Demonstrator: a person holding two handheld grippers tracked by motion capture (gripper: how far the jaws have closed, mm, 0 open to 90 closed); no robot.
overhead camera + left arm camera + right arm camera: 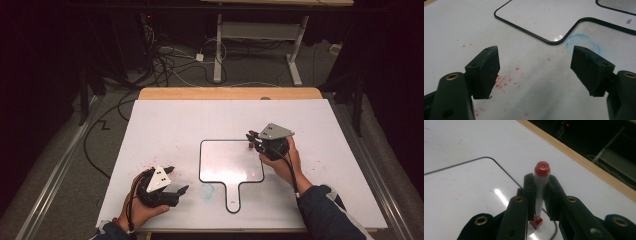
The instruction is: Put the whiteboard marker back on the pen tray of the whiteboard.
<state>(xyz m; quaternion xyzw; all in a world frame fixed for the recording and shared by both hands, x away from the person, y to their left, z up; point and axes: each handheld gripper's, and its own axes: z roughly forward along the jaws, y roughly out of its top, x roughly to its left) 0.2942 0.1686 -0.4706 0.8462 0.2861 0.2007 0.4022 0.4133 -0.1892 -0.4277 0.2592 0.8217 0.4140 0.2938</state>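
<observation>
Left gripper [176, 186] nearest, jaws wide apart, empty, by a blue smudge [582, 43]. Beyond, right gripper [541, 192] clamps slim red-capped whiteboard marker [541, 185] mid-barrel over black-rimmed small whiteboard [231, 162]'s right edge. Marker likely light, rigid, slick plastic; mid-barrel hold suits.

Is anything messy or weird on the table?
Yes. Red specks dot the white table near the open left gripper, and a smudged blue ring sits beside the board's handle. They look like leftover ink. The right gripper clamps a red-capped marker upright, which looks fine.
</observation>
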